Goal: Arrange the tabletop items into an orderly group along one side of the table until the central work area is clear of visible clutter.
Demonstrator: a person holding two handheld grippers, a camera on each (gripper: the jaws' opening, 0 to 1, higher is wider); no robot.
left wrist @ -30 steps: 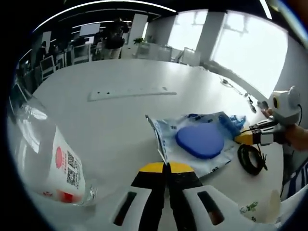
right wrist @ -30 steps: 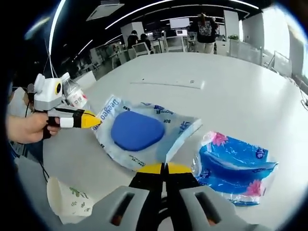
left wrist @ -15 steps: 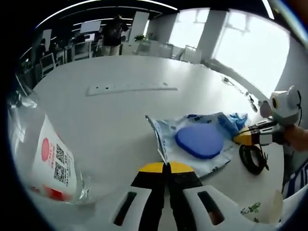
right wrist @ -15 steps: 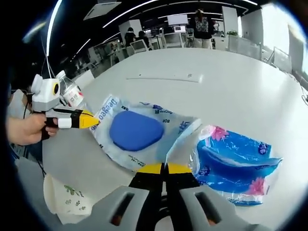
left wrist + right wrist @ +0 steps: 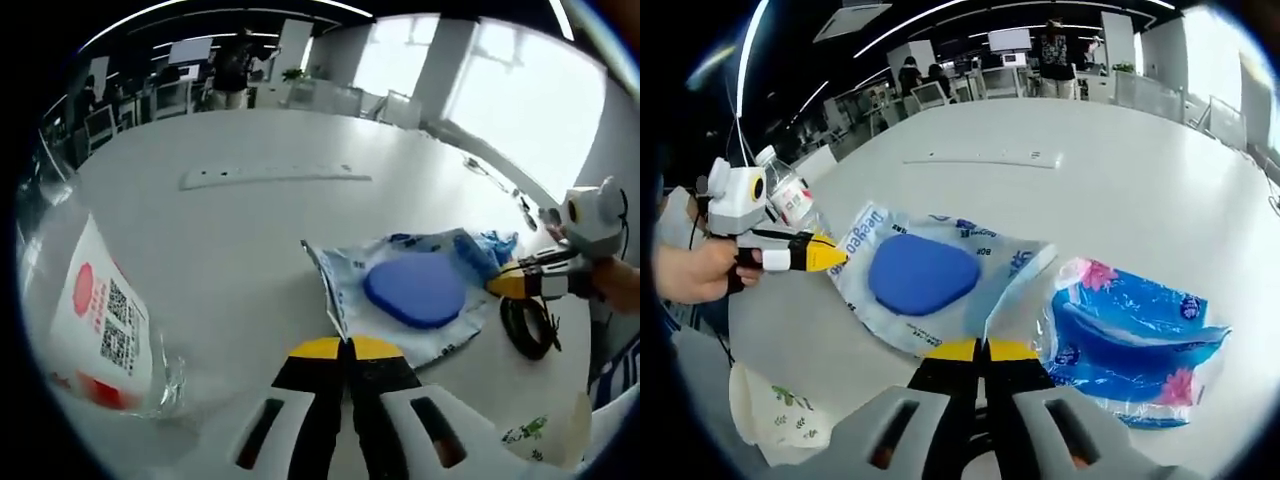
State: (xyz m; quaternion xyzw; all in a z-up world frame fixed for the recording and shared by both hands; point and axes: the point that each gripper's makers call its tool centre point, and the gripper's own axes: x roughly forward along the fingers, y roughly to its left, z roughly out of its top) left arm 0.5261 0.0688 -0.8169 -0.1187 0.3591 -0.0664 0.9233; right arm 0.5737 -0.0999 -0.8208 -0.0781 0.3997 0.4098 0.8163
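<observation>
1. the left gripper [image 5: 346,347] and the right gripper [image 5: 983,349] are each pinching an opposite edge of the clear plastic pouch printed in blue with a blue oval pad inside [image 5: 925,272], jaws closed together on the film; the pouch is lying flat on the white table [image 5: 230,240].
2. the blue-and-white plastic tissue pack with pink flowers [image 5: 1140,335] is lying just beside the pouch, on its far side from the left gripper.
3. the clear plastic bottle with a white label [image 5: 95,320] is lying near the left gripper; a crumpled white paper cup with green print [image 5: 770,410] and a coiled black cable [image 5: 527,328] are sitting near the table edge.
4. progress, as a judgement: the items are lying loosely spread and not yet lined along one side, so most of the arranging is remaining.
5. writing: the pouch is showing blue lettering, too distorted to read surely; the bottle label is carrying a red mark and a square code.
</observation>
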